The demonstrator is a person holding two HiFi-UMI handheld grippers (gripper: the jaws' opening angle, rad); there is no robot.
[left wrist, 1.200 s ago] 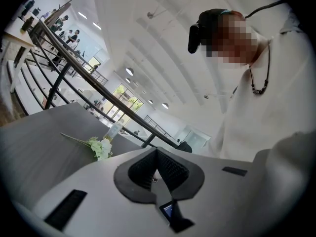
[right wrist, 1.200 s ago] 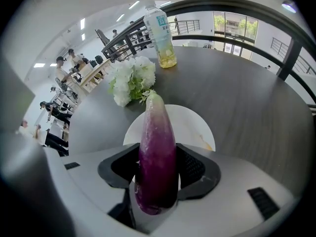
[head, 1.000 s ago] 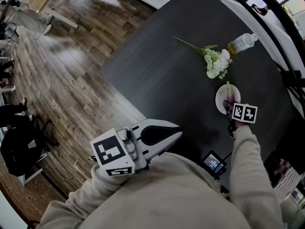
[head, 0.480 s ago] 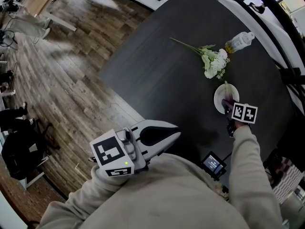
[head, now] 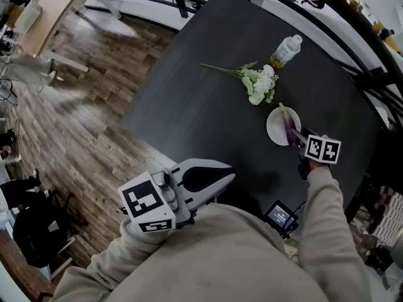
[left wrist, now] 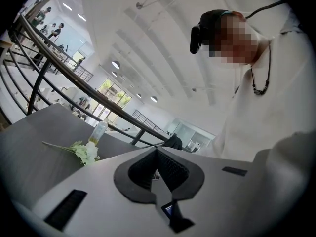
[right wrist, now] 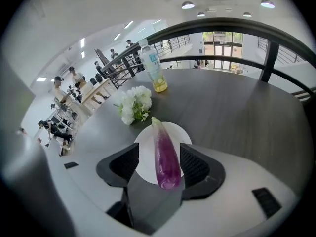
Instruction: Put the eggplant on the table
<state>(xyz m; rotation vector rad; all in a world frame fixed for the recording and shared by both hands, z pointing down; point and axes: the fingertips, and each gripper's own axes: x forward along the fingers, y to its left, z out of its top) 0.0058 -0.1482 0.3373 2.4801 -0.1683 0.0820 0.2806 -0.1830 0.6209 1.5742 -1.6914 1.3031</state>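
Note:
A purple eggplant [right wrist: 165, 157] lies along a small white plate [right wrist: 144, 149] on the dark table [right wrist: 232, 112]. My right gripper [right wrist: 159, 149] points down at it, with the eggplant's near end between the jaws. White plate shows in the gap beside the left pad, so the jaws stand open. From the head view, the eggplant [head: 287, 123] rests on the plate [head: 275, 129] just ahead of the right gripper [head: 296, 140]. My left gripper [head: 233, 176] is held near my chest, off the table's edge. It is shut and holds nothing, with its jaws [left wrist: 157, 149] meeting at the tips.
White flowers [head: 258, 83] with a long stem lie beyond the plate, and a clear bottle [head: 285, 49] stands behind them. A small device with a screen [head: 281, 216] sits at the table's near edge. Black railings run behind the table, above a wooden floor [head: 82, 118].
The head view has swung, so the table sits further left. My right gripper has drawn back a little from the plate's middle. The left gripper stays where it was.

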